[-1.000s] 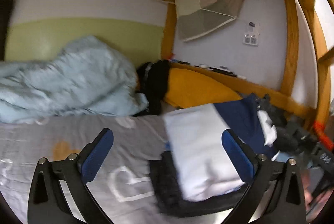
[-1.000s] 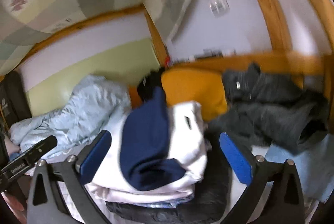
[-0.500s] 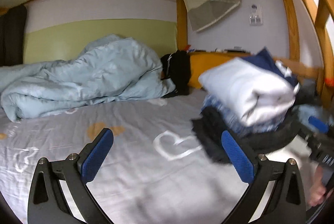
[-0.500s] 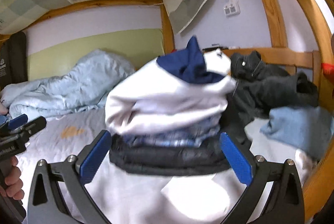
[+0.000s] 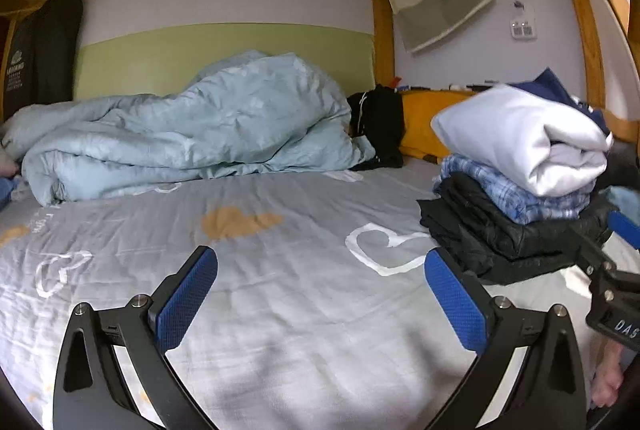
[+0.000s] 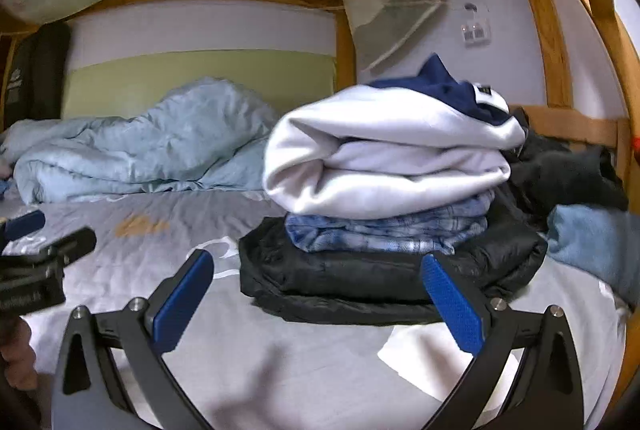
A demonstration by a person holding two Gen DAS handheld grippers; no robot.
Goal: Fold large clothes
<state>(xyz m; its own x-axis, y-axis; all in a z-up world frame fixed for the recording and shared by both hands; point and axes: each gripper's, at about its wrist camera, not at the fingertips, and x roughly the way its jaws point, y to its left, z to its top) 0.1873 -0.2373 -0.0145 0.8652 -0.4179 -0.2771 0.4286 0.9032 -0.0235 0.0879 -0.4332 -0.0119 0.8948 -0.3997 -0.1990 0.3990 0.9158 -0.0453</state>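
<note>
A stack of folded clothes sits on the bed: a white and navy hoodie [image 6: 384, 157] on top, a blue plaid shirt [image 6: 384, 230] under it, a black jacket [image 6: 380, 278] at the bottom. In the left wrist view the same hoodie [image 5: 520, 137] and black jacket [image 5: 492, 230] lie at the right. My left gripper [image 5: 320, 290] is open over the bare sheet, left of the stack. My right gripper [image 6: 316, 290] is open just in front of the jacket, holding nothing.
A crumpled pale blue duvet [image 5: 192, 125] lies along the back wall. A yellow pillow [image 5: 424, 125] and black garment [image 5: 380, 125] sit in the far corner. Dark clothes [image 6: 560, 173] and a light blue garment [image 6: 592, 246] lie right of the stack. A wooden bed frame [image 6: 572, 125] bounds the right side.
Both grippers have pulled back and lowered from over the stack; the hoodie now rests folded on top, and the left gripper has swung out over the bare sheet.
</note>
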